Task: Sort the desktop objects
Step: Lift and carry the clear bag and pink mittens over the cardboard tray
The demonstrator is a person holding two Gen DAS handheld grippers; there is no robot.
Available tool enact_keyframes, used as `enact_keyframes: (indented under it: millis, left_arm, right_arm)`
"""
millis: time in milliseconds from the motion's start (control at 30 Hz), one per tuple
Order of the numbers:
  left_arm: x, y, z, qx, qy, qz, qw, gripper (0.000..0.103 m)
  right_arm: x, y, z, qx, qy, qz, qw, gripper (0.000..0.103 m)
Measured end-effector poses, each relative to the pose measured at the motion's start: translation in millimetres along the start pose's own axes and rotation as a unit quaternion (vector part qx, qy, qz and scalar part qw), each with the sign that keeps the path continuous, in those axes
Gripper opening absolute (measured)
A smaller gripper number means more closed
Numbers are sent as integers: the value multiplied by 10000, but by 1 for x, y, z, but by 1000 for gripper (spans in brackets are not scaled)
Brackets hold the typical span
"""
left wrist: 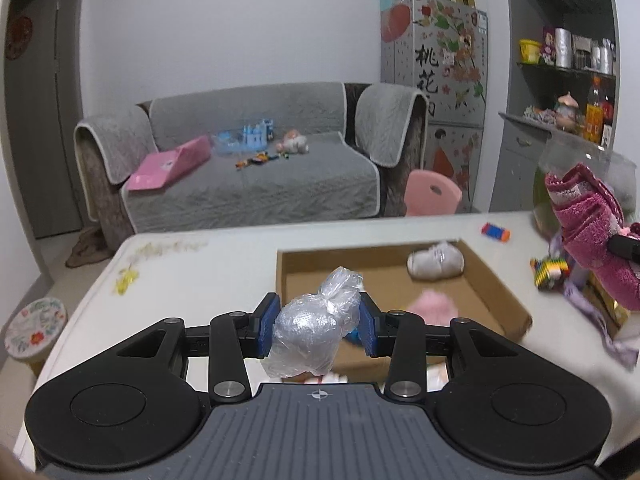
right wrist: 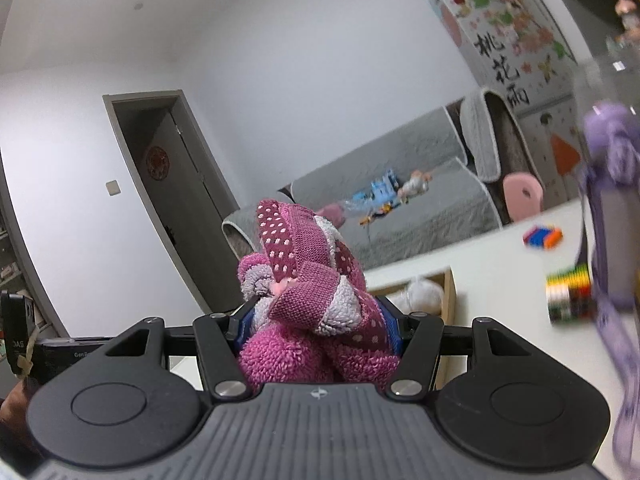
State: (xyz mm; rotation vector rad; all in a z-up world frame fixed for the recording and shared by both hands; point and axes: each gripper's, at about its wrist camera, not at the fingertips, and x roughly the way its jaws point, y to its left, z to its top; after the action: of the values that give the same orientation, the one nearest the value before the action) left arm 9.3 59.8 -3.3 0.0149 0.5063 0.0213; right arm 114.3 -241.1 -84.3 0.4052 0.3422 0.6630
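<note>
A: What does the left gripper [left wrist: 319, 322] have?

B: Its blue pads [left wrist: 267, 326] press from both sides on a silvery ball wrapped in crumpled clear plastic film [left wrist: 310, 326]. The wrap's knotted tail sticks up above the pads, and loose film hangs below them. The bundle is off the table.

A: And what lies past it?

B: Just ahead and slightly right of the left gripper sits a shallow brown cardboard tray [left wrist: 506, 280] on the white tabletop [left wrist: 192, 264]. In its far right corner rests a whitish bundle in clear wrap [left wrist: 435, 264]; nearer the gripper, something soft and pink [left wrist: 434, 306] lies in the tray, too blurred to name.

A: The right gripper [right wrist: 316, 330]?

B: Closed around a bunched magenta and pale terry sock with white dots [right wrist: 312, 280], which fills the gap and bulges above and below the pads. It is held above the table.

A: Anything else nearby?

B: Ahead and right of the right gripper stands a multicoloured puzzle cube [right wrist: 568, 294] on the table, and farther off a small blue and orange block [right wrist: 542, 236]. A blurred purple cloth item [right wrist: 612, 200] hangs at the far right. The tray's corner shows just beyond the sock, with the whitish bundle in it.
</note>
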Motion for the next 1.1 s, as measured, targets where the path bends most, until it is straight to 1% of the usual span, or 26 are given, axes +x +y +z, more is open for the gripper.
enact_keyframes:
  millis: [200,300,400,500,600,733,867,967,1100]
  left_arm:
    - [28,-7,23,2,-91,-83,9999,48]
    - [46,-8,28,-24,-60,-172,9998,48]
    - [67,-9,30,36,13,-173,9998,48]
    - [89,-6,33,3,86,-191,9998,48]
    - [111,-2,37,-11,106,-166,9998,48]
    - [144,1,38,-7,187,-136,9997,48]
    - [173,2,33,-29,277,-159,9995,48]
    - [198,3,33,-31,449,-178,9988,48]
    - [225,9,31,-162,641,-238,9975,48]
  right_arm:
    - [30,5,23,-269,-27,-3,9996,55]
    - [44,5,30,-337,-39,32,9994,55]
    - [53,4,29,-391,10,32,9992,55]
    - [54,5,28,-518,50,-46,9986,55]
    - [65,1,31,-547,117,-70,9984,55]
    - [81,4,29,-668,310,-147,9972,55]
    - [100,2,18,-705,569,-186,9957,55]
    - [116,4,11,-848,802,-273,9928,55]
    - [133,9,6,-915,1025,-291,9901,55]
